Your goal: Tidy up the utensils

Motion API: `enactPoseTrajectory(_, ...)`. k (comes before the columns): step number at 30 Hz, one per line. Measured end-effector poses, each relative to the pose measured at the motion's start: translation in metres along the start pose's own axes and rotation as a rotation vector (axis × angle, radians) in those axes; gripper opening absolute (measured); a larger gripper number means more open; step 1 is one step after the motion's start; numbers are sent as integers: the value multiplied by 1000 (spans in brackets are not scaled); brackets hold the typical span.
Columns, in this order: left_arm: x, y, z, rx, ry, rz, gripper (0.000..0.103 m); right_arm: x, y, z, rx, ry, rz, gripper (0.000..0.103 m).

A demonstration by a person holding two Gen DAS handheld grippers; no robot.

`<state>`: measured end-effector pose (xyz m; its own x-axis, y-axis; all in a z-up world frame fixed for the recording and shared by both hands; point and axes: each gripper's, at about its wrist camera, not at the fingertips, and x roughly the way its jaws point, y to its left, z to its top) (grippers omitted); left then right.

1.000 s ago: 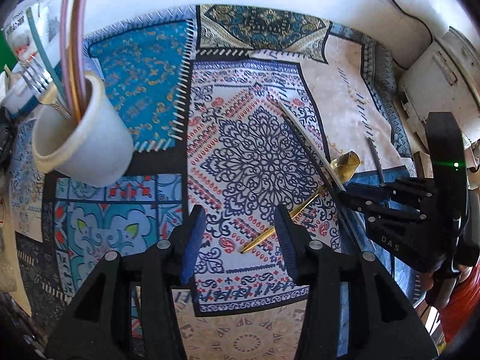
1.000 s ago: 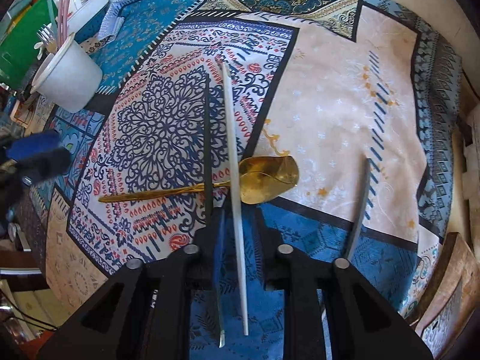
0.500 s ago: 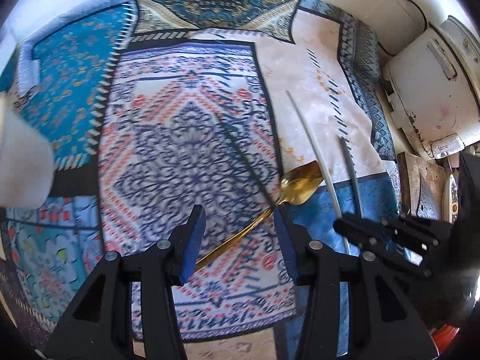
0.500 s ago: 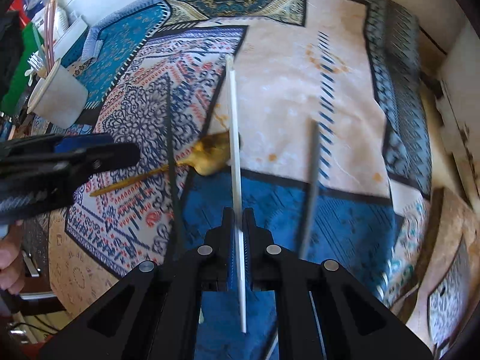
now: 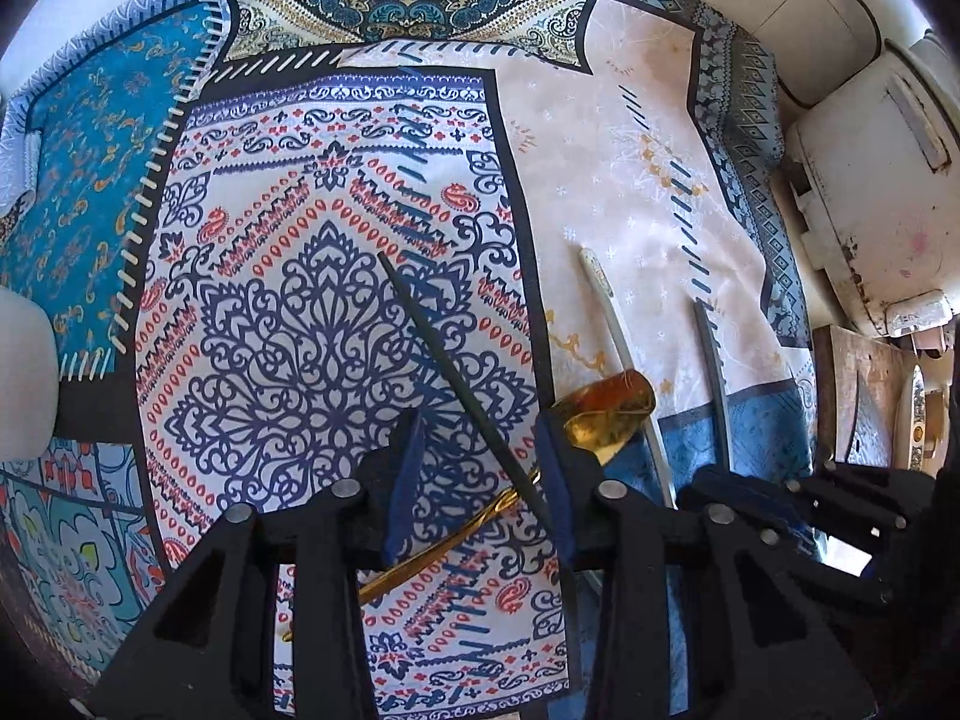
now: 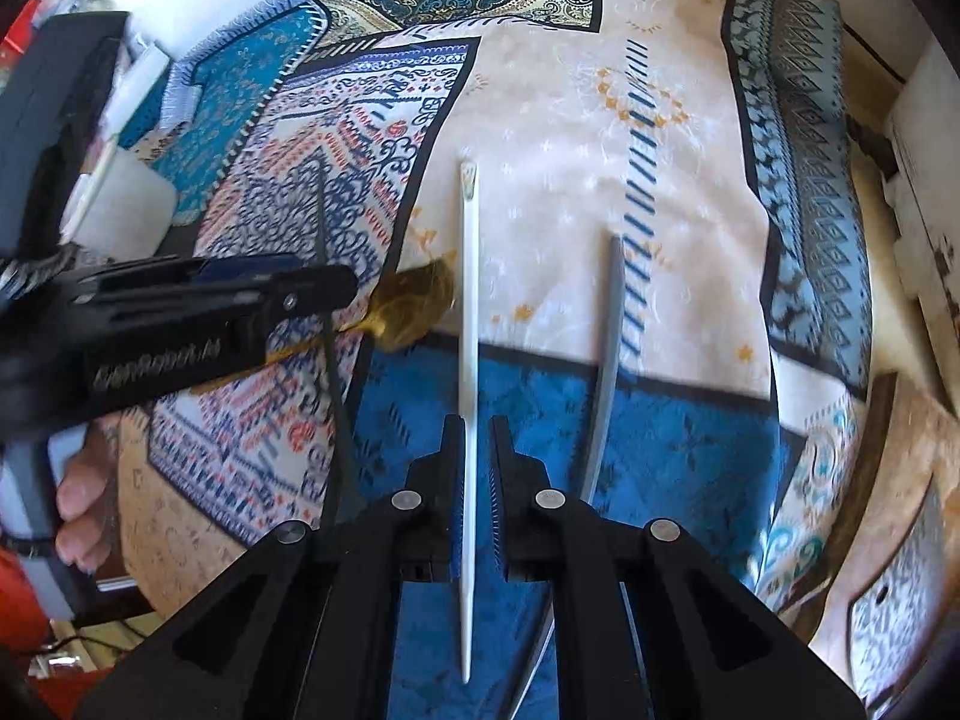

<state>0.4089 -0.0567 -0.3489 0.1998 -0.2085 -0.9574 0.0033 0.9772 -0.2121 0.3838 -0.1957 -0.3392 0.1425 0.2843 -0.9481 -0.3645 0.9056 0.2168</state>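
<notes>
A gold spoon lies on the patterned tablecloth, its handle running down-left between my left gripper's fingers. My left gripper is open, low over the spoon handle and a thin black chopstick that crosses it. A white chopstick stands between the fingers of my right gripper, which has a narrow gap and is not clamped on it. A grey chopstick lies just to its right. The white cup stands at the far left.
A white appliance stands past the table's right edge. A wooden board lies below it. My left gripper's body and the hand holding it fill the left of the right wrist view.
My left gripper has swung right, away from the cup, and come down over the gold spoon's handle. My right gripper closed on the white chopstick and has now loosened slightly.
</notes>
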Motion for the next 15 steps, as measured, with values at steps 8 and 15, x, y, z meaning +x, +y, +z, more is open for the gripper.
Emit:
enactPoseTrajectory(8, 6, -10, 11, 43, 1, -1, 13, 22, 22, 24, -24, 15, -10, 7)
enactPoseTrajectory(15, 10, 1, 21, 3, 16, -56, 3, 27, 29, 34, -18, -8, -11, 6)
